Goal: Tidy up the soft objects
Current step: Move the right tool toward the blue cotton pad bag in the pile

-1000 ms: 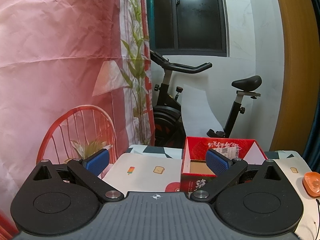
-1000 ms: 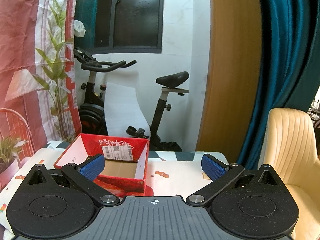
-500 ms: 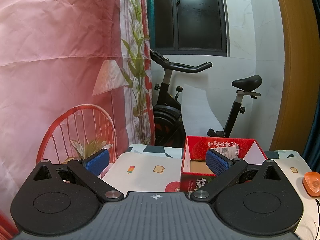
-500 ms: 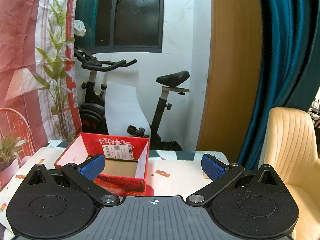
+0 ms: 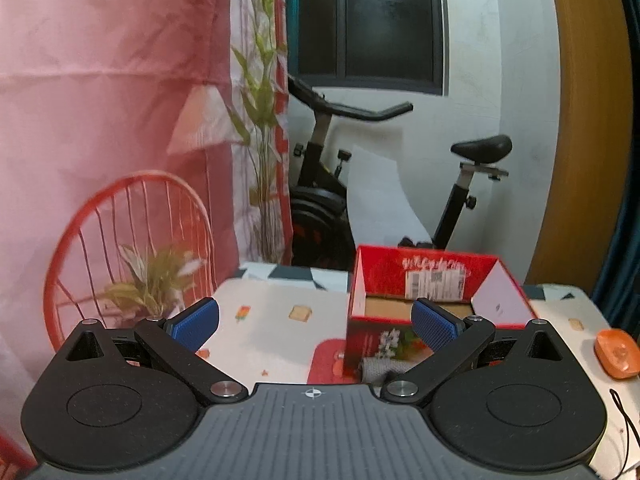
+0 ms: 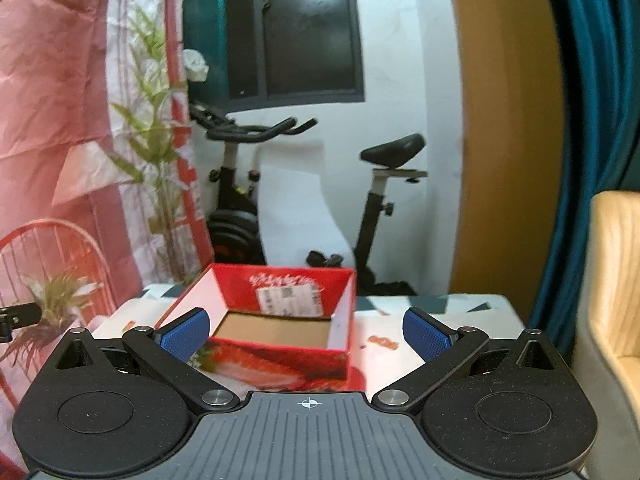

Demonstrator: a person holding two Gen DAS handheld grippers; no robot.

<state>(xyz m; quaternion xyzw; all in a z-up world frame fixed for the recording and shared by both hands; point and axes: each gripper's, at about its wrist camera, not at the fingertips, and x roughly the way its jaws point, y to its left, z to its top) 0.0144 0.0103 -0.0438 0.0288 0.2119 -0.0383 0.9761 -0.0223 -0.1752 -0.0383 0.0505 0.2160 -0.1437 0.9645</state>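
Left hand-held gripper (image 5: 315, 322) wide open, empty, right hand-held gripper (image 6: 307, 330) likewise

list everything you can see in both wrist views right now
cardboard box: 1, red with strawberry print, open top, nothing visible inside, on the table
grey soft object: 1, grey knit, on the table in front of the box, mostly hidden by the left gripper
orange object: 1, orange, right edge of the table in the left wrist view
table: 1, white cloth with small food prints
exercise bike: 1, black, behind the table
backdrop: 1, pink with printed plant and red chair, left
window: 1, dark, on the back wall
curtain: 1, teal, right
armchair: 1, cream, far right
left gripper: 1, black with blue pads, open
right gripper: 1, black with blue pads, open
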